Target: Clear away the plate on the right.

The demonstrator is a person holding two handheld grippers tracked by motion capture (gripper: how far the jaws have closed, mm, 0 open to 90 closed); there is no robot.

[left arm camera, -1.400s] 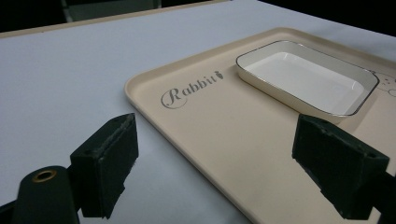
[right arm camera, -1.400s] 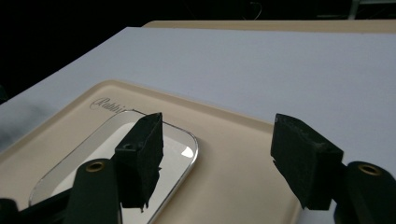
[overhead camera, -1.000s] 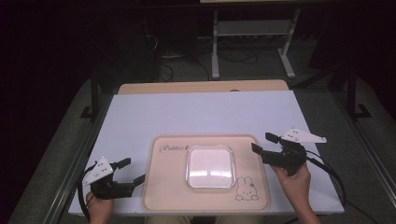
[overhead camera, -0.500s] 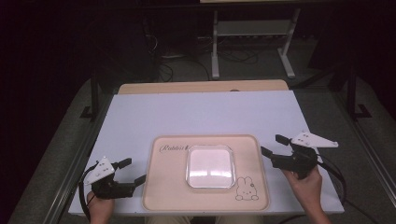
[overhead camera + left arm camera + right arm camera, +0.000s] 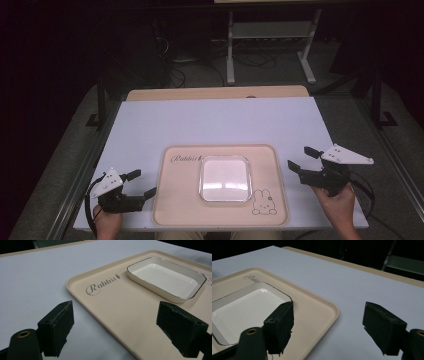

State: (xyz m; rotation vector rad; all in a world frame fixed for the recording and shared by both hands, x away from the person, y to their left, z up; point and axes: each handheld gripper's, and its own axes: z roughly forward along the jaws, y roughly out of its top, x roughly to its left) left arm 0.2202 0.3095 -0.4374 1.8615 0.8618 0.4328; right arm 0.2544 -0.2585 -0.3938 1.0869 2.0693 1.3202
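Moved since earlier frame: right gripper (image 5: 304, 167), drawn back from tray (image 5: 170, 200) edge toward lower right of high view; now just off tray's right rim, over bare bench (image 5: 220, 120). Left gripper (image 5: 141, 185): position unchanged, lower left of high view, beside tray's left rim.

Gripper state: both released, jaws spread wide, nothing between them. Left gripper view: jaws straddling tray's near rim, not touching. Right gripper view: one jaw over tray corner, other over bench.

Items in hand: beige tray, lower centre of high view, flat on bench, marked with script lettering at upper left and rabbit drawing (image 5: 263, 202) at lower right. White dish (image 5: 225, 178), square, rounded corners, dark rim line, empty, seated at tray centre.

Step, as judged: approach stage; nothing grasped yet, both grippers flanking tray. Next move, as judged: closing in on either tray rim or dish rim. Called for: low, level entry, one jaw under or over a thin lip; matched height on both sides if lifting tray, lest dish slide.

Surroundings: wooden strip (image 5: 215, 93) along bench's far edge; metal stand (image 5: 270, 35) and cables on floor beyond, upper centre, in shadow. Obstructions: none between grippers and tray.
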